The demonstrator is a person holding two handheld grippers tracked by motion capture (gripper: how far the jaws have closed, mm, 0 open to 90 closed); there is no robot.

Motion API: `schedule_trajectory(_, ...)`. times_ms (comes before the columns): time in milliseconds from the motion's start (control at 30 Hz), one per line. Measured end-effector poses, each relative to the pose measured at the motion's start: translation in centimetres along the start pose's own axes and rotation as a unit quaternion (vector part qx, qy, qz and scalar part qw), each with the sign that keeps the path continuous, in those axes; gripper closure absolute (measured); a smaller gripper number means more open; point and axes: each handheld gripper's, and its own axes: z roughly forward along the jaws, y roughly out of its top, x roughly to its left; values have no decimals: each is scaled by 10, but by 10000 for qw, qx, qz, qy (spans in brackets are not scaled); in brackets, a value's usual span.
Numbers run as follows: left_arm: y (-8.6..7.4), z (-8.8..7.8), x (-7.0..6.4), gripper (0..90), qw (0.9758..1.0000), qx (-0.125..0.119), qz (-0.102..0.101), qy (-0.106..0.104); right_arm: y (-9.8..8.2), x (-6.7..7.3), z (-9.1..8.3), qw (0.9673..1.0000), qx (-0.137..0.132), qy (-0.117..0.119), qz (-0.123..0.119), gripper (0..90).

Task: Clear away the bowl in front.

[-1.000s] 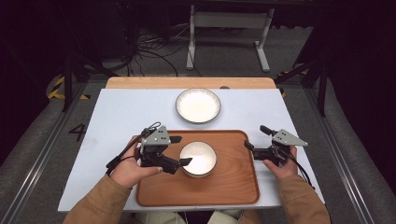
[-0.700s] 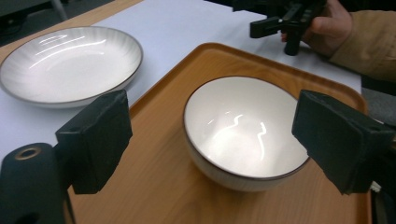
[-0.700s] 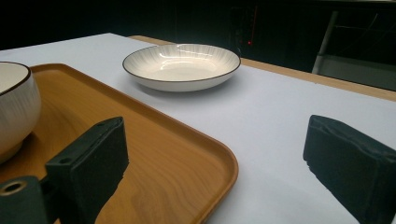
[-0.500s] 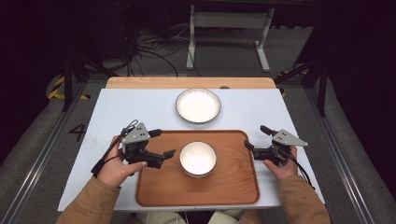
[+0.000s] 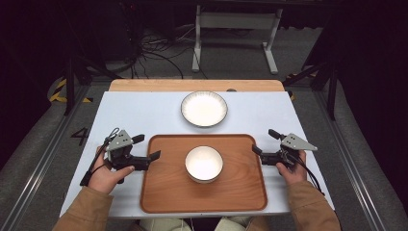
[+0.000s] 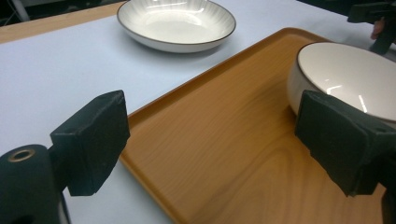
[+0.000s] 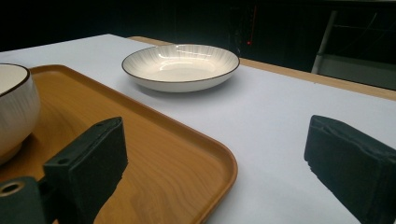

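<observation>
Altogether one bowl (image 5: 204,163), one plate (image 5: 204,109), one tray (image 5: 168,192), two grippers.

I work in a lab: dark surroundings, loose floor cables (image 5: 154,53), metal frame (image 5: 235,29) (a test bench) behind my table (image 5: 144,115).

- White table (image 5: 144,115) with a wooden strip along its far edge.
- Wooden tray (image 5: 168,192) lies on the near half.
- Shallow plate (image 5: 204,108) sits beyond the tray.
</observation>
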Motion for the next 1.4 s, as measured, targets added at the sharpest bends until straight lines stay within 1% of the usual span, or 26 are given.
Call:
schedule_trajectory(67,-6,0,4,112,10000,-51,-68,6,0,1,0,10000,5,-5,-7,62)
schedule_trajectory(133,-8,0,6,111,9999,-92,-81,3,0,1,0,10000,0,-6,-23,62)
schedule_trajectory(167,-10,0,9,111,9999,-110,-74,30,0,1,0,10000,-1,-8,-23,61)
schedule_trajectory(200,-13,-1,12,111,9997,-173,-120,82,0,0,0,10000,1,-12,-4,61)
schedule_trajectory(267,-15,-1,13,111,9997,-188,-147,107,0,0,0,10000,-15,-6,-9,61)
schedule_trajectory(333,-21,1,17,111,9995,-174,-180,192,0,0,0,10000,-12,2,-7,62)
schedule_trajectory(400,-24,3,20,111,9995,-103,-183,227,0,0,0,10000,-13,2,-9,61)
schedule_trajectory(533,-29,4,25,111,9993,-102,-255,247,0,0,0,10000,-15,7,-19,62)
schedule_trajectory(633,-31,4,26,111,9993,-58,-274,267,0,0,0,10000,-12,-1,-26,62)
schedule_trajectory(700,-32,5,26,111,9992,-74,-296,248,0,0,0,10000,-16,8,-22,61)
schedule_trajectory(767,-35,5,28,111,9992,-15,-306,250,0,0,0,10000,-14,1,-22,62)
schedule_trajectory(800,-36,6,29,111,9990,15,-338,283,0,0,0,10000,-14,-2,-28,62)
schedule_trajectory(900,-37,4,31,106,9986,-70,-443,279,0,0,0,10000,-16,-5,-28,62)
schedule_trajectory(1067,-37,5,33,105,9975,-69,-615,339,0,0,0,10000,-15,-6,-22,62)
schedule_trajectory(1233,-37,5,34,105,9972,-24,-655,372,0,0,0,10000,-15,-8,-21,62)
schedule_trajectory(1267,-37,5,34,105,9968,-17,-693,389,0,0,0,10000,-14,-8,-21,62)
schedule_trajectory(1300,-37,5,35,105,9971,-26,-663,385,0,0,0,10000,-19,-1,-17,62)
schedule_trajectory(1333,-37,5,35,104,9968,-39,-692,391,0,0,0,10000,-14,-9,-17,62)
schedule_trajectory(1400,-37,5,35,103,9969,-29,-685,393,0,0,0,10000,-19,-21,-19,62)
